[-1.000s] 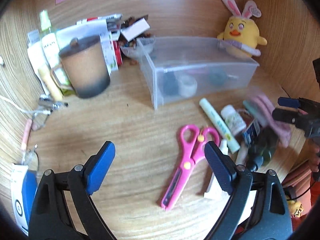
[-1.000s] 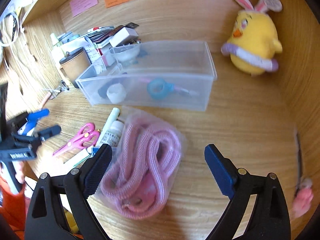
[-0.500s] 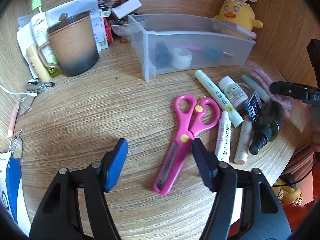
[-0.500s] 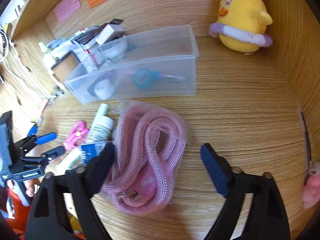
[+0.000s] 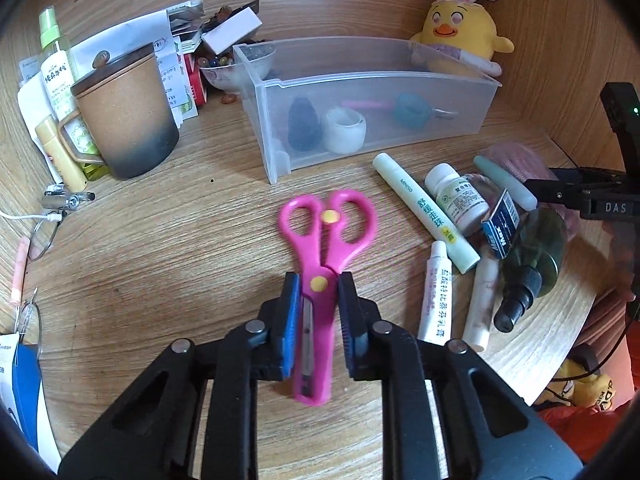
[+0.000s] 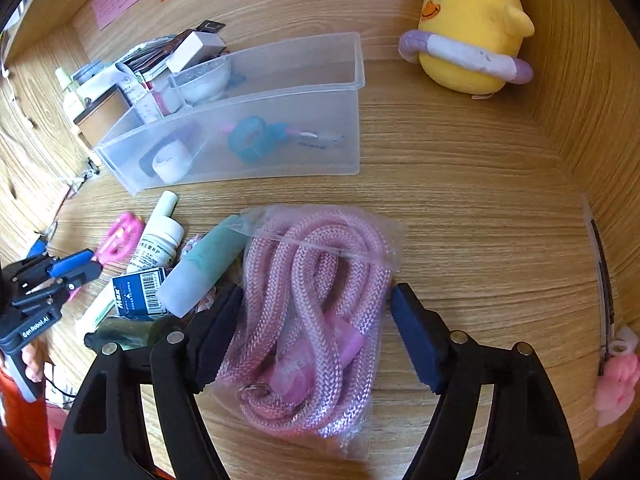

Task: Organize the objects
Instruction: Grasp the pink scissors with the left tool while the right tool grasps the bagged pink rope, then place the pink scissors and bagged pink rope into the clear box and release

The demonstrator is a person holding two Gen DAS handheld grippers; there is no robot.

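L tongs (image 5: 319,280) pinch scissors (image 5: 320,264) pivot.

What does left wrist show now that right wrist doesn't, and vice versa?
Only left wrist: the left gripper with its jaws closed on the pink scissors at the pivot, the brown lidded mug, and two white tubes lying beside the scissors.

Only right wrist: the right gripper with its jaws open, straddling the bagged pink rope, plus a pink plush at the right edge.

Both: the clear bin, yellow chick plush, white pill bottle, and blue box.
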